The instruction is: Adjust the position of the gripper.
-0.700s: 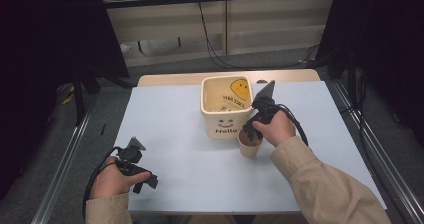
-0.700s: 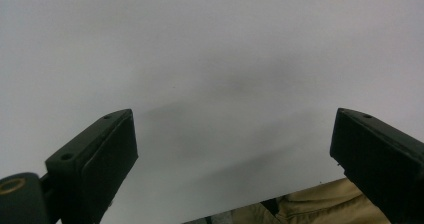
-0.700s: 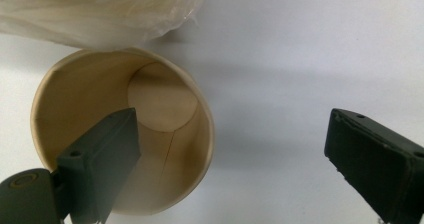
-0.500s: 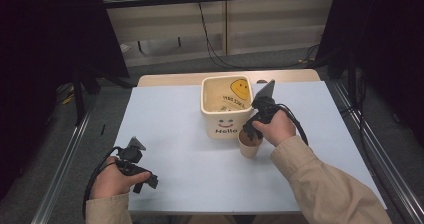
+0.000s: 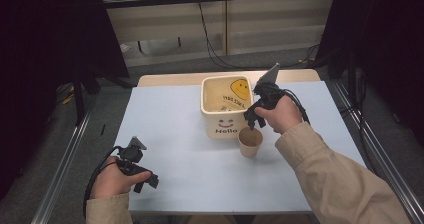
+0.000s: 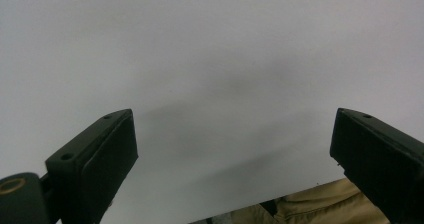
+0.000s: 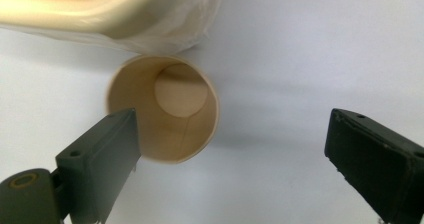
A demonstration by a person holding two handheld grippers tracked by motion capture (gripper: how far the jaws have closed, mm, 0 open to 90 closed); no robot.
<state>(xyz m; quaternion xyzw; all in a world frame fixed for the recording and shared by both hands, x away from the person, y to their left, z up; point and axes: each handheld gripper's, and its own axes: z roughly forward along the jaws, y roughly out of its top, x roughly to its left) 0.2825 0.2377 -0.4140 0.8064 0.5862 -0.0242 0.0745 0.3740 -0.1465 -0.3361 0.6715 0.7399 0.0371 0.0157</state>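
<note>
From above, the pale table [image 5: 175, 134] holds a paper cup [image 5: 250, 142] just beside a smiley bin [image 5: 226, 106]. My right gripper [image 5: 254, 120] hangs over the cup, its tips hard to see. My left gripper [image 6: 232, 149] is wide open over bare table. My right gripper's view shows open jaws, one covering the cup's edge.

Lab recording booth — black curtains [image 5: 45, 49], metal frame rails [image 5: 65, 164], loose cables [image 5: 212, 39] behind white table [image 5: 175, 134].
</note>
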